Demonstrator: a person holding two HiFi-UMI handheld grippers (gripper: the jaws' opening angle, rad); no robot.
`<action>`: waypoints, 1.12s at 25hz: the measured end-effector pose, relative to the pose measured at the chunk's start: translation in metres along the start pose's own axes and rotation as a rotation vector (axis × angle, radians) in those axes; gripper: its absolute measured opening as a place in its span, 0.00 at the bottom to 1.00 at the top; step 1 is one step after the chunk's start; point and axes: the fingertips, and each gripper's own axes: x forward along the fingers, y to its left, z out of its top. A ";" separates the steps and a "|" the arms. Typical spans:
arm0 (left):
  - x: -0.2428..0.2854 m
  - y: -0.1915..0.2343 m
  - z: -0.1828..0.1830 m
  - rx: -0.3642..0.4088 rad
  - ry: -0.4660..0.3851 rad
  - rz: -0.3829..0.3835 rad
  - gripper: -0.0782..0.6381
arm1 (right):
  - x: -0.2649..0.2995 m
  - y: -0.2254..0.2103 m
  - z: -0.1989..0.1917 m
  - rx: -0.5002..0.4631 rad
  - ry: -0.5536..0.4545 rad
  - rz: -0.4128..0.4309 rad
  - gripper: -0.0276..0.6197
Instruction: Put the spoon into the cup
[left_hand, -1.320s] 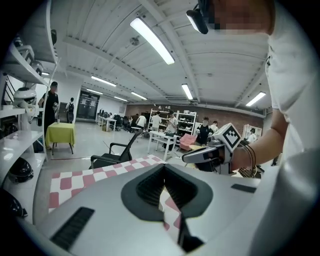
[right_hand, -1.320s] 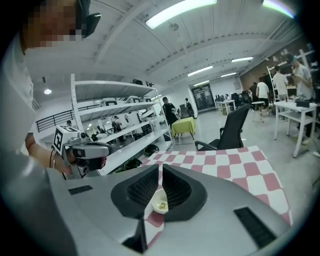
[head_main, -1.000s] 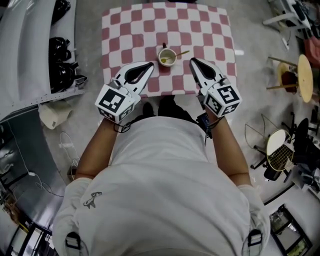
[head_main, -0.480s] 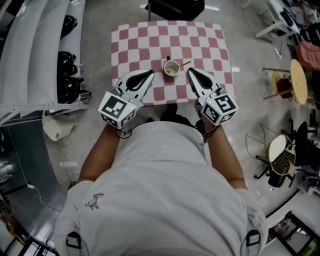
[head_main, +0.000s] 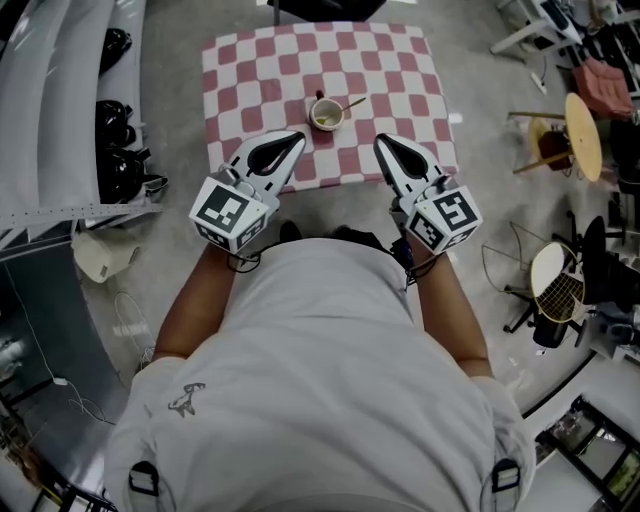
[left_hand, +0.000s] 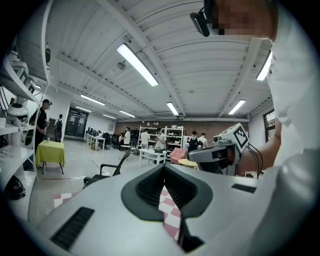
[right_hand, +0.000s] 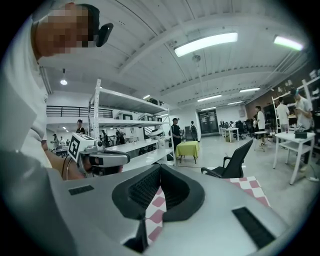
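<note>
A small pale cup (head_main: 326, 115) stands on the red-and-white checked table (head_main: 250, 60) in the head view. The spoon (head_main: 352, 103) rests in it, its handle leaning out to the right. My left gripper (head_main: 298, 136) hovers over the table's near edge, below and left of the cup, apart from it. My right gripper (head_main: 381, 142) hangs below and right of the cup, also apart. Both have their jaws closed tip to tip with nothing between them. In the left gripper view (left_hand: 163, 167) and the right gripper view (right_hand: 160, 167) only checked cloth shows through the gap; the cup is hidden.
White shelving with dark helmets (head_main: 118, 150) runs along the left. A black chair (head_main: 320, 8) stands at the table's far end. A round wooden stool (head_main: 580, 135) and other furniture crowd the right. A pale object (head_main: 100, 257) lies on the floor at left.
Both grippers have drawn back from the cup toward the person and risen a little. The spoon stays in the cup.
</note>
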 end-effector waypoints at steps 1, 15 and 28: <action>0.003 -0.004 0.002 0.001 -0.005 0.000 0.13 | -0.005 -0.002 0.001 -0.004 -0.004 0.000 0.09; 0.044 -0.105 0.009 0.012 -0.001 0.055 0.13 | -0.117 -0.039 -0.007 0.005 -0.016 0.054 0.09; 0.026 -0.218 0.001 0.037 -0.025 0.180 0.13 | -0.221 -0.033 -0.043 0.014 -0.017 0.146 0.09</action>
